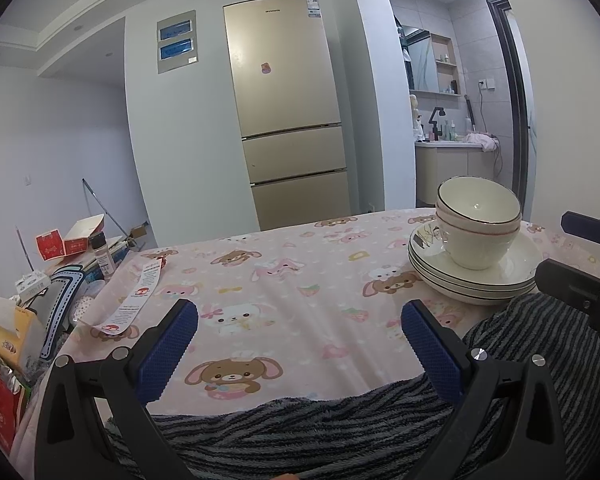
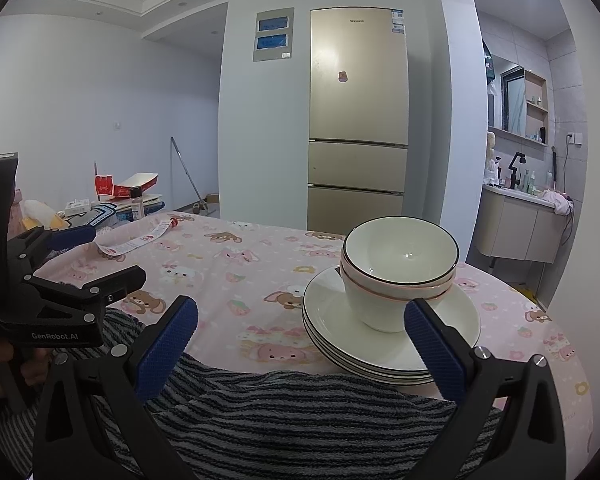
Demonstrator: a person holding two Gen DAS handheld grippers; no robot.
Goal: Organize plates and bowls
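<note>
A stack of white bowls (image 1: 478, 224) (image 2: 400, 272) stands on a stack of white black-rimmed plates (image 1: 472, 280) (image 2: 332, 320) on the pink cartoon tablecloth (image 1: 284, 280) (image 2: 240, 264). My left gripper (image 1: 300, 320) is open and empty, over the near middle of the table, left of the stack. My right gripper (image 2: 300, 320) is open and empty, just short of the plates, its right finger in front of their near edge. Each gripper shows in the other's view: the right one (image 1: 580, 248), the left one (image 2: 96, 256).
A grey striped towel (image 1: 340, 432) (image 2: 300, 420) lies over the table's near edge. A paper label strip (image 1: 140, 296) (image 2: 140, 240) lies at the left. Boxes, a spice bottle (image 1: 102, 252) and packets crowd the left side. A gold fridge (image 1: 288, 112) stands behind.
</note>
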